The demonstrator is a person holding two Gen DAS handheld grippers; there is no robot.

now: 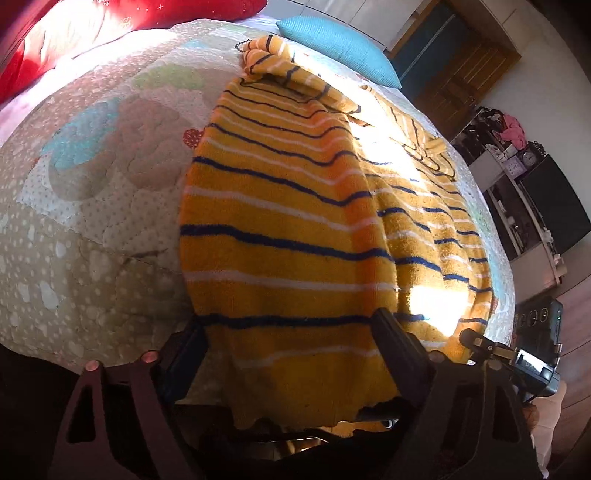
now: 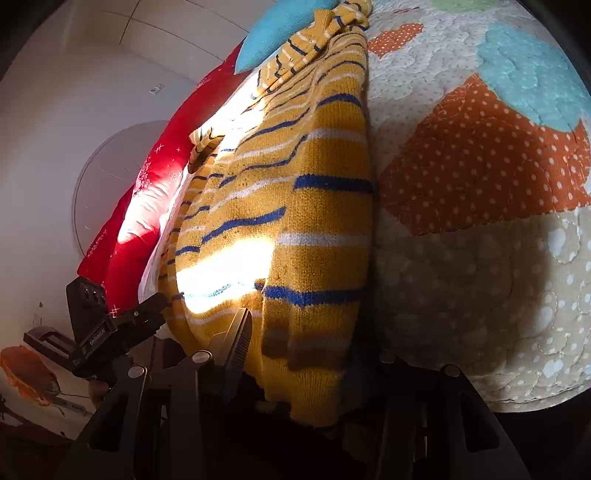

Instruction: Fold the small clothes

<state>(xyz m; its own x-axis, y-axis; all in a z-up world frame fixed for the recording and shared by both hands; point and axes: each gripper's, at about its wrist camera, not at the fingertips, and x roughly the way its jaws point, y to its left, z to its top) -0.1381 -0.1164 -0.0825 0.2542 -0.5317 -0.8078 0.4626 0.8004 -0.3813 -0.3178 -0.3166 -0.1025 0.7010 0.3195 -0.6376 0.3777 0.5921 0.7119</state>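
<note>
A yellow knit sweater [image 1: 295, 206] with navy and white stripes lies spread on the quilted bed cover [image 1: 92, 184], its hem toward me. My left gripper [image 1: 291, 332] stands open around the hem; its fingers [image 1: 186, 350] flank the cloth on both sides. In the right wrist view the same sweater [image 2: 314, 221] runs up the frame, and my right gripper [image 2: 299, 354] is open around the hem. Its left finger [image 2: 238, 339] shows beside the cloth; the right finger is hidden in shadow. The far sleeves are bunched near the collar.
A blue cushion [image 1: 340, 44] and a red pillow [image 1: 74, 29] lie at the bed's far end. Shelves with a clock [image 1: 517, 162] and a dark screen [image 1: 557, 206] stand right of the bed. The other gripper's body [image 1: 532, 354] sits at the right.
</note>
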